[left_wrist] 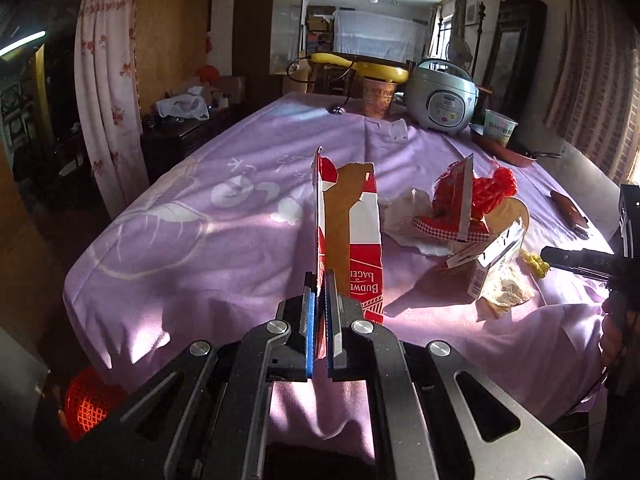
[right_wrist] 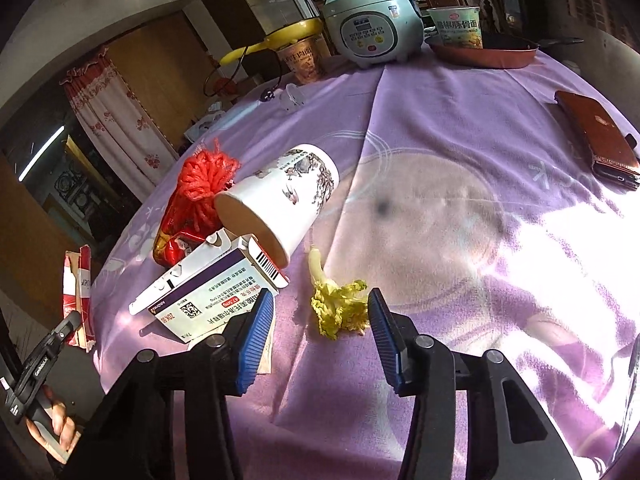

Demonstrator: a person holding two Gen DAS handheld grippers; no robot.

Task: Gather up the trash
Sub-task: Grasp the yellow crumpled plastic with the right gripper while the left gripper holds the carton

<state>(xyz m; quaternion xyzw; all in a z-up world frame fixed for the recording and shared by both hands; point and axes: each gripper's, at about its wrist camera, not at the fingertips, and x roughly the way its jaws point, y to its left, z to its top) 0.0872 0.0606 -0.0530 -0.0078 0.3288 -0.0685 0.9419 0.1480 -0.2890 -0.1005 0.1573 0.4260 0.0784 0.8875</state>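
Note:
My left gripper is shut on a torn red and white Budweiser carton and holds it upright above the near edge of the purple-clothed table; the carton also shows in the right wrist view. My right gripper is open, its fingers on either side of a yellow-green lettuce scrap lying on the cloth. A tipped white paper cup, a white medicine box, a red mesh bag and red wrappers lie in a heap.
A rice cooker, two instant noodle cups, a red pan and a yellow lamp stand at the table's far end. A brown phone case lies at the right. A red basket sits on the floor.

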